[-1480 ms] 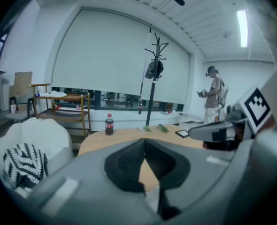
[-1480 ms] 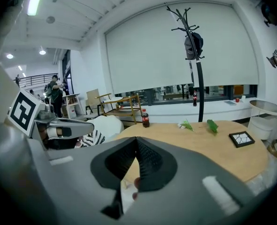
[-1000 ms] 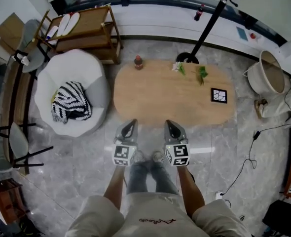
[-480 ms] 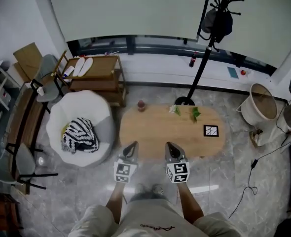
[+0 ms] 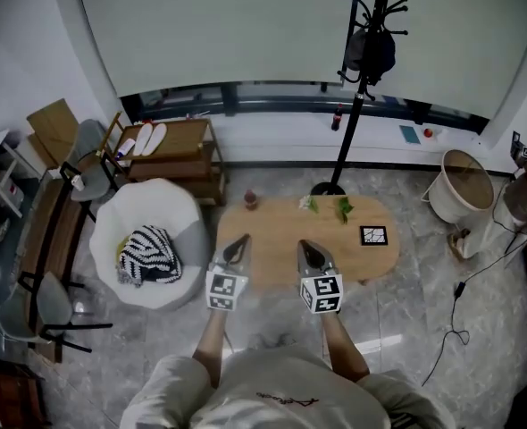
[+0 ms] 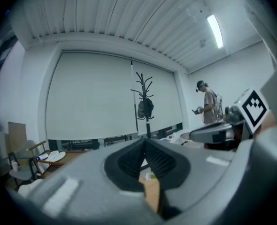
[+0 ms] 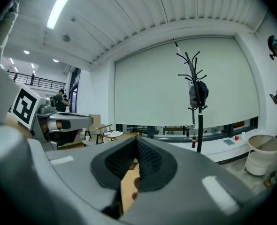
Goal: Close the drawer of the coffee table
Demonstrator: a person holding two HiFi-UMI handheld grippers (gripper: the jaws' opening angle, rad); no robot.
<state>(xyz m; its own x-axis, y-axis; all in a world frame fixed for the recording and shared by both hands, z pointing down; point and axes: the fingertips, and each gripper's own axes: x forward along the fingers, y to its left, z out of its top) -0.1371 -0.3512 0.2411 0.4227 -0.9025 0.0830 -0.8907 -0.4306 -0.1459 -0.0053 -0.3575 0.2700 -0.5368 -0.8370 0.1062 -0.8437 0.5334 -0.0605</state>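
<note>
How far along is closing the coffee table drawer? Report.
Done, apparently: no drawer sticks out of the coffee table in the head view, though its front is out of sight. In hand: nothing; the left claw and right claw are both shut, empty, held in the air. Left: probably only a check.

- I see the near half of the coffee table (image 5: 277, 226) bare, with open floor (image 5: 406, 311) to its right.
- Beanbag (image 5: 147, 217) sits just beside its left end.
- Coat stand (image 5: 338, 155) base is just behind it; bottle (image 5: 250, 201) and plant (image 5: 342, 208) line the far edge.

Only the shirt (image 5: 286, 401) bears lettering, too small to read.
</note>
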